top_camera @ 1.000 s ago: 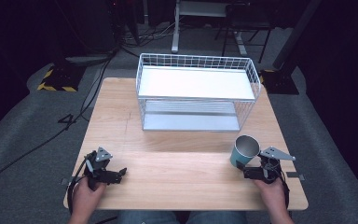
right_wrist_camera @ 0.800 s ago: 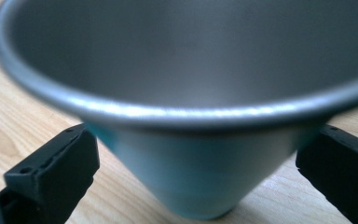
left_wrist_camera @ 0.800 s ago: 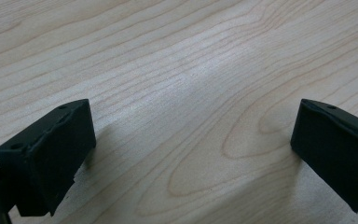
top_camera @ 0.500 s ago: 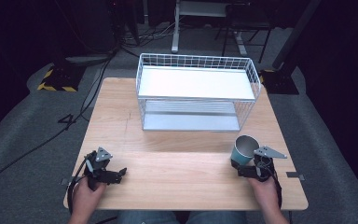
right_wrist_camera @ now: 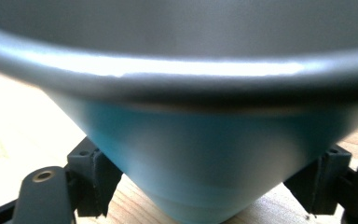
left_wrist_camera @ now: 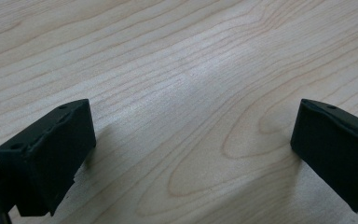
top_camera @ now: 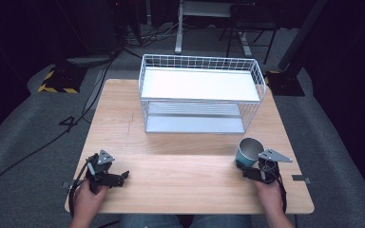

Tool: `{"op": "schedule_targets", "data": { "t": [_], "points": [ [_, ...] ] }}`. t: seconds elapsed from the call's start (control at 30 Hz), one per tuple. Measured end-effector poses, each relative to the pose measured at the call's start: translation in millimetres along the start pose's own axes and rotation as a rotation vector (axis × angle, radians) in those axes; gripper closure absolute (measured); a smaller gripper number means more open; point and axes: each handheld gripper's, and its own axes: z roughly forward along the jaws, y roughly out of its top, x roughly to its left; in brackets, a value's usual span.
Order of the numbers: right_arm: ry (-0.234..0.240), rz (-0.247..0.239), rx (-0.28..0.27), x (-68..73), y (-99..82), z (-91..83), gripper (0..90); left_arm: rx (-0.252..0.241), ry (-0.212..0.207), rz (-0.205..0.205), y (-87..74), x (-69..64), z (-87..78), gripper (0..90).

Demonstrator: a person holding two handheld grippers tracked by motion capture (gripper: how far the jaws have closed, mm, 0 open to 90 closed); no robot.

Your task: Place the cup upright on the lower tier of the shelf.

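Observation:
A teal cup [top_camera: 249, 151] with a grey inside stands upright at the front right of the wooden table [top_camera: 185, 190]. My right gripper [top_camera: 248, 169] is just in front of it, and its jaws have just been closing on the cup's lower wall. In the right gripper view the cup [right_wrist_camera: 205, 154] looms close, with a black pad [right_wrist_camera: 95, 179] against each side of its narrow base; the right gripper [right_wrist_camera: 207, 189] is shut on it. My left gripper [top_camera: 121, 176] rests at the front left, and in its own view the left gripper [left_wrist_camera: 191, 149] stands wide open over bare wood.
A white wire basket shelf [top_camera: 199, 59] with two levels stands at the far middle of the table. Bare wood lies between the two grippers. Dark floor with cables and a stand surrounds the table.
The right gripper slid a little left toward the cup and its jaws closed around the cup's base. The left hand and gripper stayed put.

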Motion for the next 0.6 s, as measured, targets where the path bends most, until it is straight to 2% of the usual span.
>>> {"op": "schedule_targets", "data": {
  "t": [0.2,0.4,0.6],
  "points": [
    [0.003,-0.028,-0.001,2.5,0.9,0.1,22.9,0.000,0.000,0.001,0.0,0.0,0.0,0.3],
    [0.008,-0.033,-0.017,5.4,5.7,-2.7,22.9,0.000,0.000,0.000,0.0,0.0,0.0,0.3],
    [0.024,-0.004,-0.042,6.1,13.9,-4.0,22.9,0.000,0.000,0.000,0.0,0.0,0.0,0.3]
  ]
}}
